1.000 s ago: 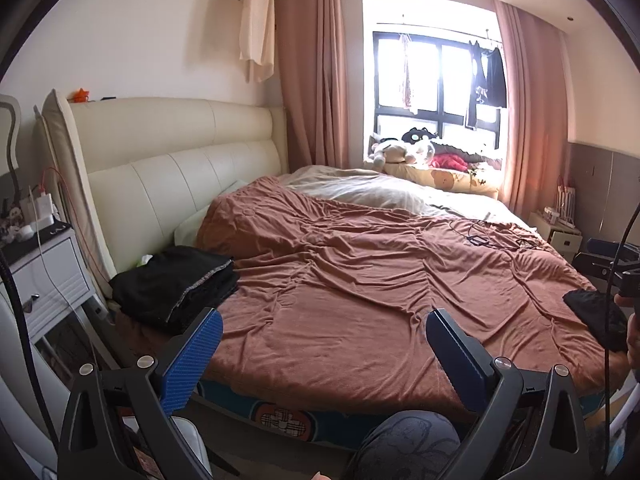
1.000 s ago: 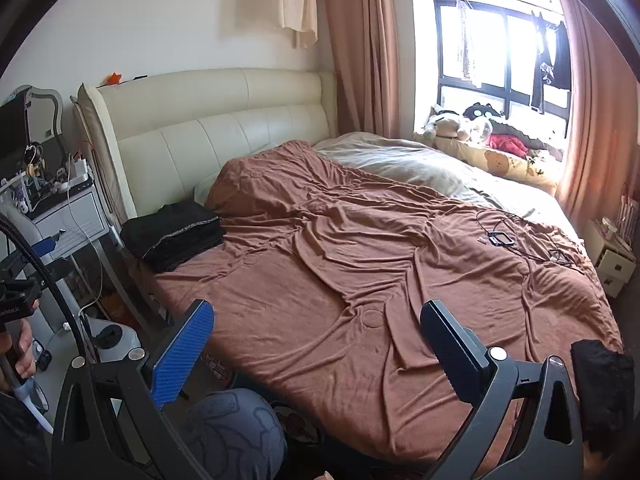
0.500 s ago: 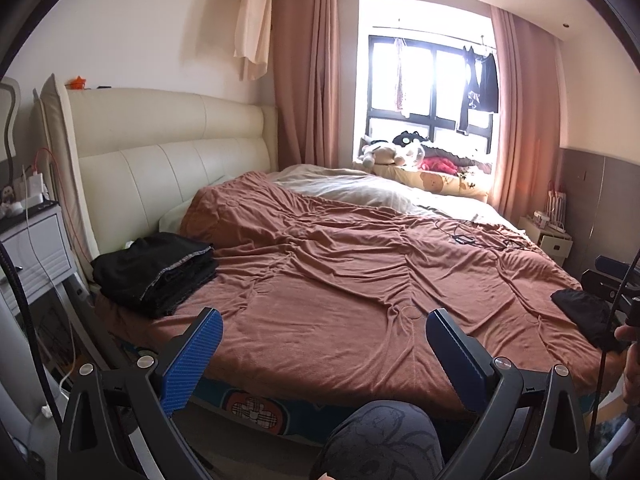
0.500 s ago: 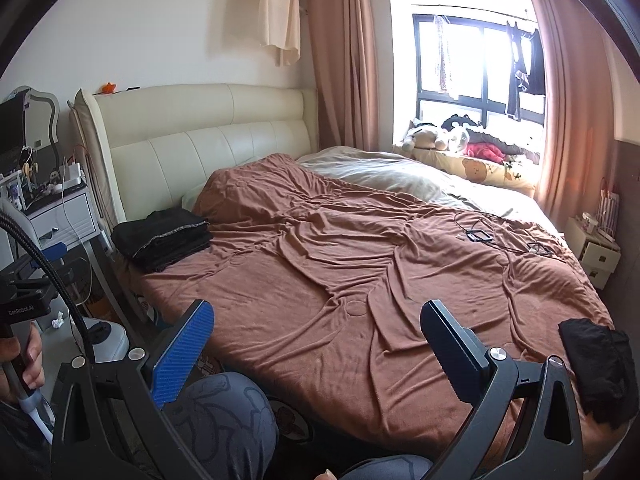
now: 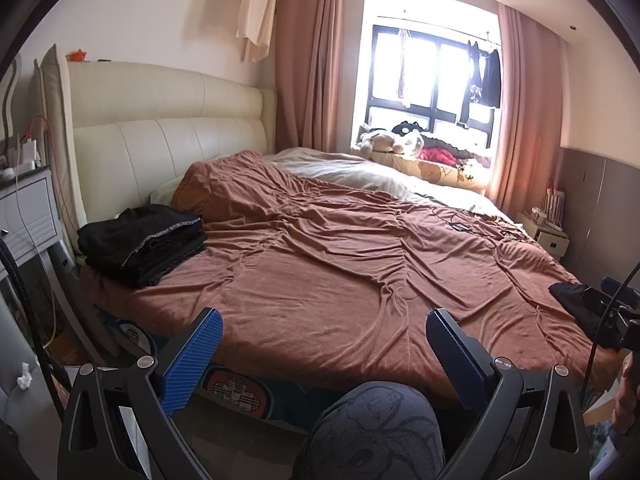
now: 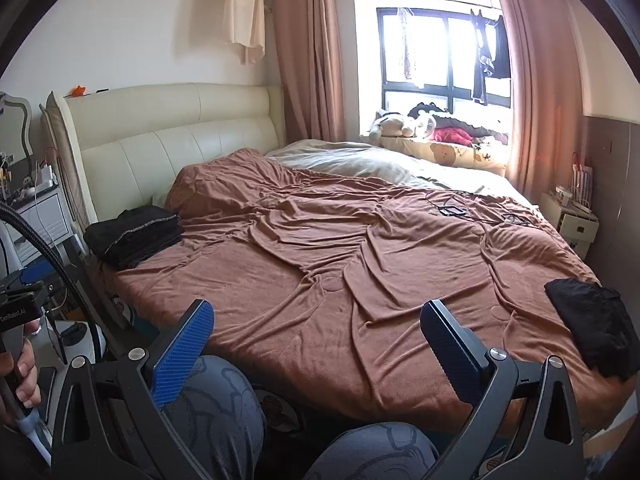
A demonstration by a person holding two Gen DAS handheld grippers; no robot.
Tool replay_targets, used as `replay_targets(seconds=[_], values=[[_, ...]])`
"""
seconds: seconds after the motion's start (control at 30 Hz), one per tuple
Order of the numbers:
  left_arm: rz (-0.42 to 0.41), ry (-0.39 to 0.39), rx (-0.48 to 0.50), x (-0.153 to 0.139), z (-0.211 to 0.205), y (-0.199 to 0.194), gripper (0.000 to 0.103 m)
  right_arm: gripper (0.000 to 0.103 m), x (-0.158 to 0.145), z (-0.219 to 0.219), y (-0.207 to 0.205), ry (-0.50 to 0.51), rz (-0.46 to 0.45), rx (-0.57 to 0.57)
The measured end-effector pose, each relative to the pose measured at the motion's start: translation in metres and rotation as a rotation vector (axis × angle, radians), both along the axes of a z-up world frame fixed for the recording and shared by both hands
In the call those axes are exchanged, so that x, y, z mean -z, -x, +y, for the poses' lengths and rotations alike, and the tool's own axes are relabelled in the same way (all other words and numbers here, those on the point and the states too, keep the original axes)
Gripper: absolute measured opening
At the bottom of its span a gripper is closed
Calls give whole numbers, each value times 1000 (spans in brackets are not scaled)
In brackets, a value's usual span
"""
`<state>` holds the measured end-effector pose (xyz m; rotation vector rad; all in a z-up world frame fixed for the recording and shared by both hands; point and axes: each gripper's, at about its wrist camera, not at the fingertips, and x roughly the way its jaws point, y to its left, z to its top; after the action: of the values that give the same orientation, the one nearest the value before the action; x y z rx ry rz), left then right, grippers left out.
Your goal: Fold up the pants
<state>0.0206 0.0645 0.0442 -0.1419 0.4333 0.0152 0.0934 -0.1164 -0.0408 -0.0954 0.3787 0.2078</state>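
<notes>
Both spread wide, nothing held: left gripper [image 5: 322, 342], right gripper [image 6: 316, 334]. Loose black pants [image 6: 592, 328] lie on the bed [image 6: 320, 280], right edge of frame; I'd reach there next.

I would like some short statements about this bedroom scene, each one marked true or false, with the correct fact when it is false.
1. Both grippers are open and hold nothing. True: the left gripper and the right gripper stand wide apart over the bed edge.
2. A stack of folded black clothes lies near the headboard. True.
3. The loose black garment lies in the middle of the bed. False: it lies at the bed's near right corner.
4. The blanket is blue. False: it is brown.
5. The curtains cover the window fully. False: they are drawn aside.
</notes>
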Motion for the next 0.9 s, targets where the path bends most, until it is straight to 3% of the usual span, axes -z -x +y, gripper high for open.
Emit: replay_targets(seconds=[0.4, 0.9], values=[[11, 9, 3, 19, 2, -7, 103, 103, 16, 3, -8, -19, 7, 27], [11, 19, -4, 22, 6, -7, 103, 103, 19, -1, -10, -35, 19, 27]])
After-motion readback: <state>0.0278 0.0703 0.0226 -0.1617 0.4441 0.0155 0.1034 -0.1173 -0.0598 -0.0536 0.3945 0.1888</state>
